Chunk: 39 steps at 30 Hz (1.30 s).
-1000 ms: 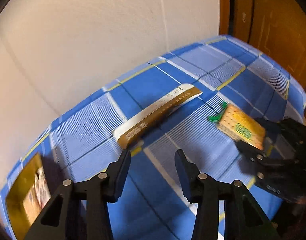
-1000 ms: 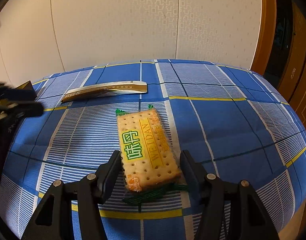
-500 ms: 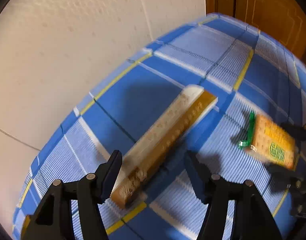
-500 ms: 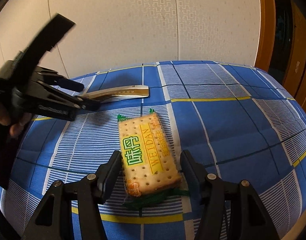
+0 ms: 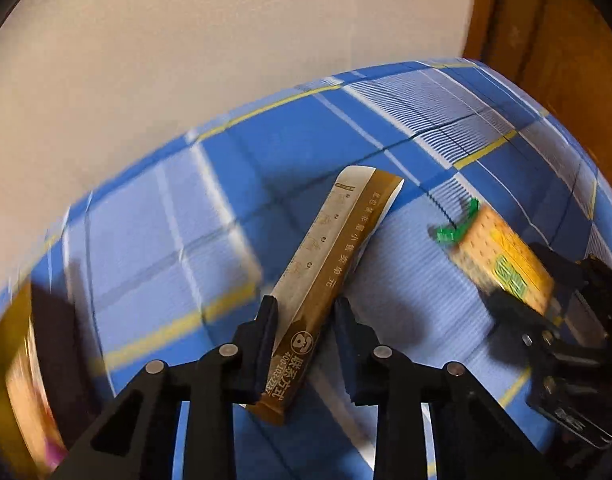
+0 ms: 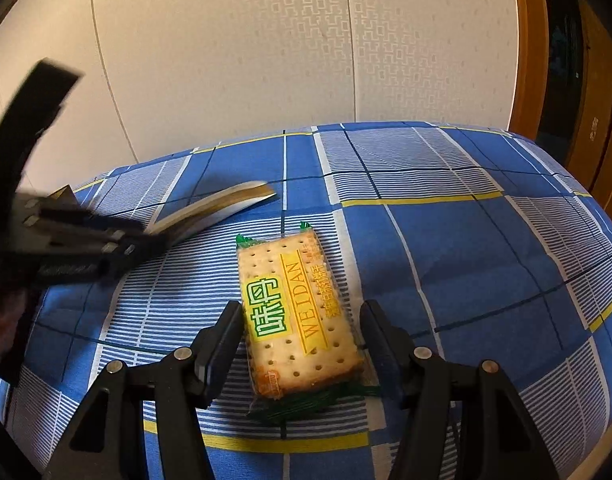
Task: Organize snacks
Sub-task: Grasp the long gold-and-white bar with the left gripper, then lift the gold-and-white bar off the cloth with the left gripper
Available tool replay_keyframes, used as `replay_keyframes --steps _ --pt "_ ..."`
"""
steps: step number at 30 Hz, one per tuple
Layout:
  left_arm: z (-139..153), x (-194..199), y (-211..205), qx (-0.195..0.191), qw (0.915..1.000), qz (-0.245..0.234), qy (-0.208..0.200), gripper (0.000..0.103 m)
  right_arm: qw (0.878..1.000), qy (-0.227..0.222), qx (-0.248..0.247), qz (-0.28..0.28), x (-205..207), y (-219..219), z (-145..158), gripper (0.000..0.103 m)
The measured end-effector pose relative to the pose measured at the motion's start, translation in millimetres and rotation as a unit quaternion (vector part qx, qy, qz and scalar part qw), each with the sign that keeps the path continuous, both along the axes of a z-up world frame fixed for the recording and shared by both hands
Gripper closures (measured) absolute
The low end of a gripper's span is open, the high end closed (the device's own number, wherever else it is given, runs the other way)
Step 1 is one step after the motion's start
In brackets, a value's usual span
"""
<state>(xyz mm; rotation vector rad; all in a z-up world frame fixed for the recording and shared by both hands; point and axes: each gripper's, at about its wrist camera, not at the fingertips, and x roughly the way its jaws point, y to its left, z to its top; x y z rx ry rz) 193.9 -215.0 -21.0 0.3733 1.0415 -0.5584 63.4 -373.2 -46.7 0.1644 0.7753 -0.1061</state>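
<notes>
A long gold and white snack bar (image 5: 330,276) sits between the fingers of my left gripper (image 5: 306,320), which is shut on its near half; its far end is raised off the blue checked cloth (image 5: 154,216). It also shows in the right wrist view (image 6: 226,204), held by the left gripper (image 6: 146,240). A Weidan cracker pack (image 6: 294,312) with green ends lies flat on the cloth. My right gripper (image 6: 298,344) is open, a finger on each side of the pack's near end, apart from it. In the left wrist view the pack (image 5: 502,260) sits at the right gripper (image 5: 546,312).
A gold-edged box (image 5: 14,380) stands at the cloth's left edge, blurred. A cream wall (image 6: 266,52) runs behind the cloth. A wooden door frame (image 6: 530,48) stands at the right. The cloth (image 6: 466,240) drops away at its right and front edges.
My left gripper moved forward over the gold bar, closed on it and tipped its far end up. My right gripper stayed open around the cracker pack.
</notes>
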Motion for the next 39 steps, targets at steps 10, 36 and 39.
replay_keyframes --steps 10,36,39 --pt "0.9 -82.9 55.9 -0.053 0.9943 0.091 0.018 0.068 1.0 0.002 -0.008 -0.005 -1.5 2.8 0.4 0.042" --pt "-2.1 -78.7 63.5 -0.068 0.9953 0.069 0.012 0.071 1.0 0.007 -0.028 -0.005 -4.2 6.4 2.5 0.042" --pt "-4.2 -83.0 62.1 -0.061 0.9953 0.074 -0.009 0.073 1.0 0.007 -0.028 -0.006 -3.7 6.0 2.8 0.044"
